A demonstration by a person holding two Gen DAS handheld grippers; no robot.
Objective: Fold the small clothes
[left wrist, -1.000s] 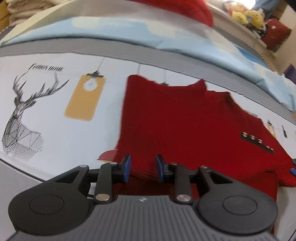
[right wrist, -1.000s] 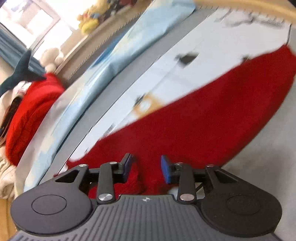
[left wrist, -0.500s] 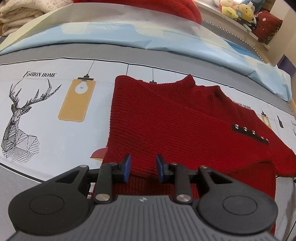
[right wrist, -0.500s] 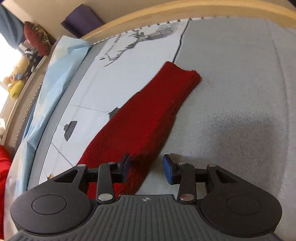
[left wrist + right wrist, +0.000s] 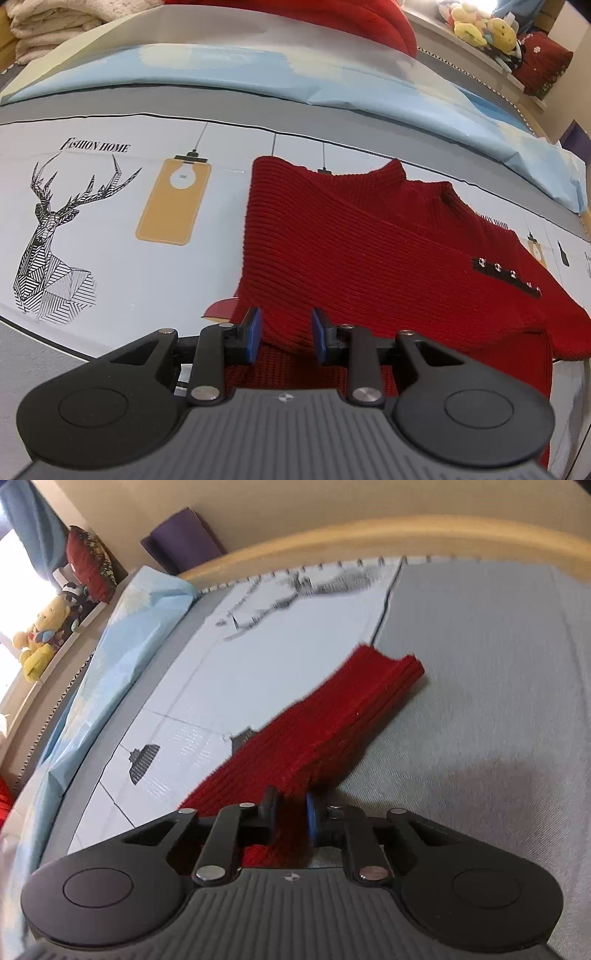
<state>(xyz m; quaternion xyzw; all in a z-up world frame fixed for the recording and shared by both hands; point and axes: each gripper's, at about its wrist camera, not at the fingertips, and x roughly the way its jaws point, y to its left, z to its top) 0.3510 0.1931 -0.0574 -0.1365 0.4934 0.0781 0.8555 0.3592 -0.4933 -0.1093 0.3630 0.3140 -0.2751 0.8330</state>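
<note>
Nearest in the right wrist view, the right gripper (image 5: 290, 818) has drawn its fingers in since half a second ago, when they stood wide; now they pinch the near part of the red sleeve (image 5: 325, 723). The sleeve, a thick ribbed knit strip, runs away to the far right over the grey woven bedcover (image 5: 480, 701), its squared cuff lying flat. In the left wrist view, the left gripper (image 5: 286, 334) holds the same gap as before, fingers moderately apart above the near hem of the red sweater (image 5: 369, 251). The sweater lies flat on the printed sheet (image 5: 110, 229), one sleeve folded across its chest, with a dark studded tab (image 5: 506, 273) at right. Farther off lies a pale blue quilt (image 5: 258, 74).
</note>
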